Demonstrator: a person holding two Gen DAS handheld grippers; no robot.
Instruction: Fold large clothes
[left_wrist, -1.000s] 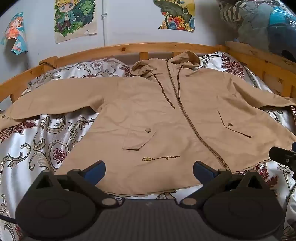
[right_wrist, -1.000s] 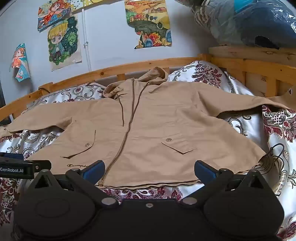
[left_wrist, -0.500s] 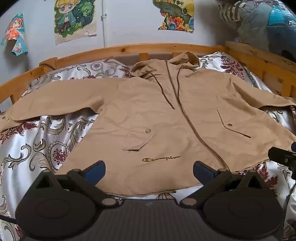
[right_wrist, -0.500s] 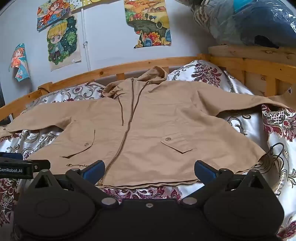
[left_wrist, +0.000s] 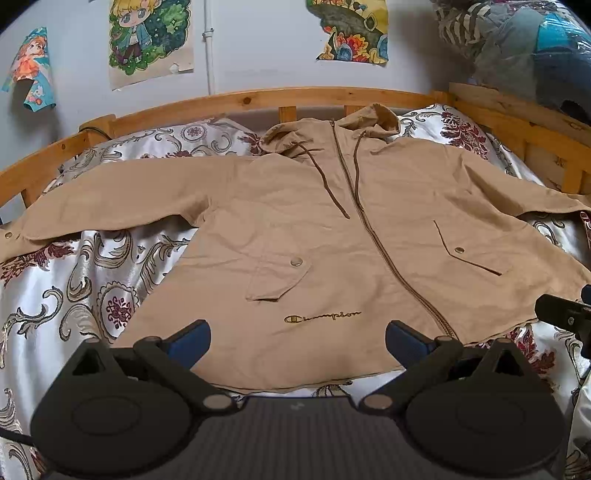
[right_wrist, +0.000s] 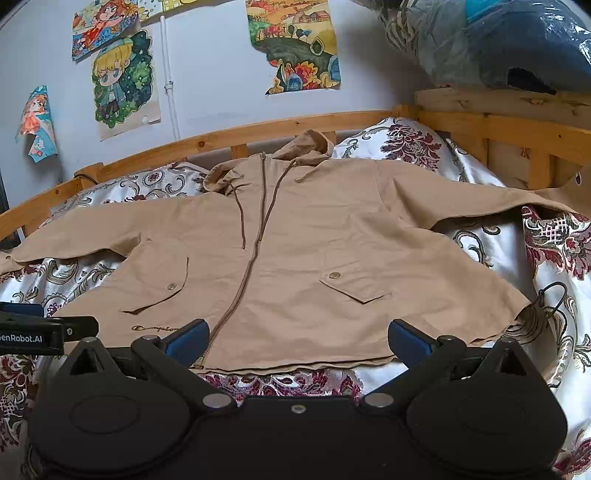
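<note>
A tan hooded jacket lies flat and zipped on the bed, sleeves spread to both sides, hood toward the headboard. My left gripper is open above the hem near the embroidered logo, nothing between its blue pads. My right gripper is open too, hovering over the hem to the right of the zipper. Each gripper's tip shows at the edge of the other's view: the right one and the left one.
A floral satin bedspread covers the bed. A wooden bed rail runs round the back and right side. Posters hang on the wall. Bagged bedding is stacked at the upper right. A thin black cord lies by the jacket's right hem corner.
</note>
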